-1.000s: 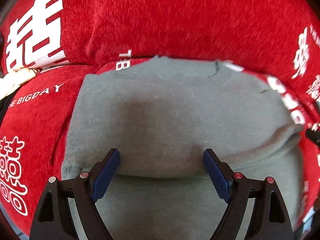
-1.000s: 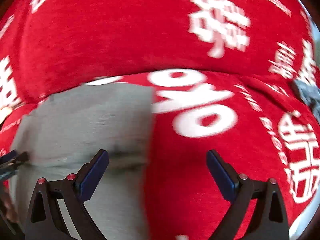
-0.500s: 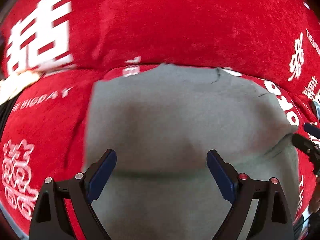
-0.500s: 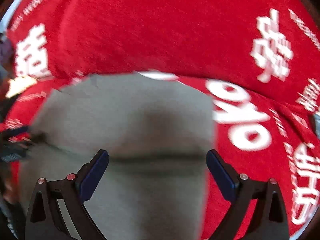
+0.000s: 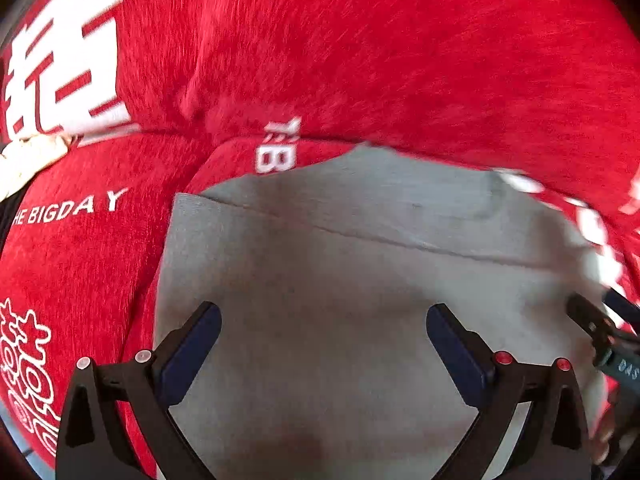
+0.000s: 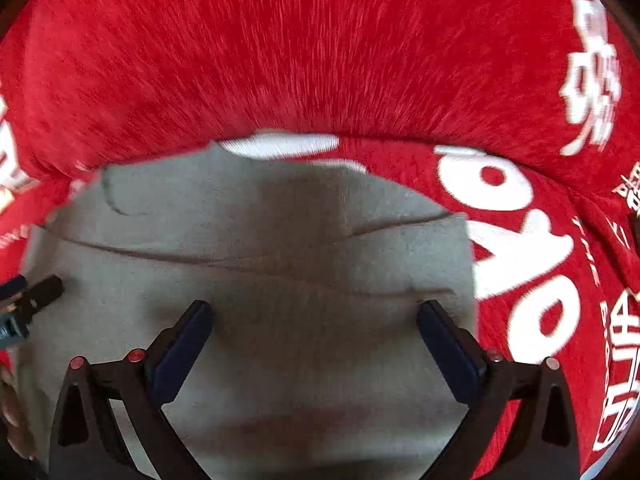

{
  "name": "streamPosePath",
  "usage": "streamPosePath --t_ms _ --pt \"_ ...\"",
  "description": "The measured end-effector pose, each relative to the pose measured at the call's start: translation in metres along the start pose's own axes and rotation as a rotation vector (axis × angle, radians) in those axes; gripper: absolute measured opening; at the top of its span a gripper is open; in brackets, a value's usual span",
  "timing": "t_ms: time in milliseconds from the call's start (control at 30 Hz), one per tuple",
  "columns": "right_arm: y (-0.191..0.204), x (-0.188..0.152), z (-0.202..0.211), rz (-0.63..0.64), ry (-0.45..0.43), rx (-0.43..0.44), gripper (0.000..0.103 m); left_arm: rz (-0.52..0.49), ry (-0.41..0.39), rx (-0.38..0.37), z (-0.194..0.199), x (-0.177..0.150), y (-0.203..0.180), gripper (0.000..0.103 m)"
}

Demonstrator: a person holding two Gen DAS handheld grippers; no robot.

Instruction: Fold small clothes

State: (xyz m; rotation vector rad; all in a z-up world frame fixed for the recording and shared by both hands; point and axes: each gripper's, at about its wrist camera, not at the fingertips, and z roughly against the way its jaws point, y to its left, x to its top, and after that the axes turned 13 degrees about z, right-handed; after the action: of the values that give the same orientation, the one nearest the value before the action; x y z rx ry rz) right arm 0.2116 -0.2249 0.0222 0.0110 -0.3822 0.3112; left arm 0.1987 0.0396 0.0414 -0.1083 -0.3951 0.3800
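Note:
A small grey garment [image 5: 360,288] lies flat on a red cover, folded over itself, with one fold edge running across it. My left gripper [image 5: 322,326] hovers above its left half, jaws still opening wide, nothing between the pads. The same grey garment [image 6: 256,280] fills the right wrist view. My right gripper [image 6: 314,322] stands open over its right half, its right finger near the cloth's right edge. Each gripper's tip shows at the side of the other's view: the right gripper's tip [image 5: 592,320] and the left gripper's tip [image 6: 36,296].
The red cover [image 5: 360,60] with white lettering wraps a seat and a raised back cushion [image 6: 320,48] just behind the garment. A cream tassel [image 5: 28,156] lies at the far left. A hand [image 5: 604,436] shows at the right edge.
Both grippers slid over the garment, and the right one now stands wholly above grey cloth. The left jaws spread a little wider. A fold edge across the garment has come into view.

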Motion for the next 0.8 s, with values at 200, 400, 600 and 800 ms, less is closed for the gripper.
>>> streamPosePath --t_ms 200,400,600,800 --pt "0.064 -0.063 0.02 0.152 0.042 0.041 0.103 -0.139 0.024 -0.016 0.022 -0.08 -0.001 0.103" --pt "0.079 -0.121 0.042 0.196 0.031 0.029 0.103 -0.124 0.024 -0.004 0.04 -0.129 0.027 0.103" --pt "0.087 -0.208 0.093 0.262 -0.03 0.034 0.102 -0.148 -0.026 -0.016 0.075 -0.195 0.06 0.103" --pt "0.098 -0.283 0.117 0.398 -0.046 -0.007 0.102 -0.16 -0.051 -0.014 0.089 -0.246 0.088 0.103"
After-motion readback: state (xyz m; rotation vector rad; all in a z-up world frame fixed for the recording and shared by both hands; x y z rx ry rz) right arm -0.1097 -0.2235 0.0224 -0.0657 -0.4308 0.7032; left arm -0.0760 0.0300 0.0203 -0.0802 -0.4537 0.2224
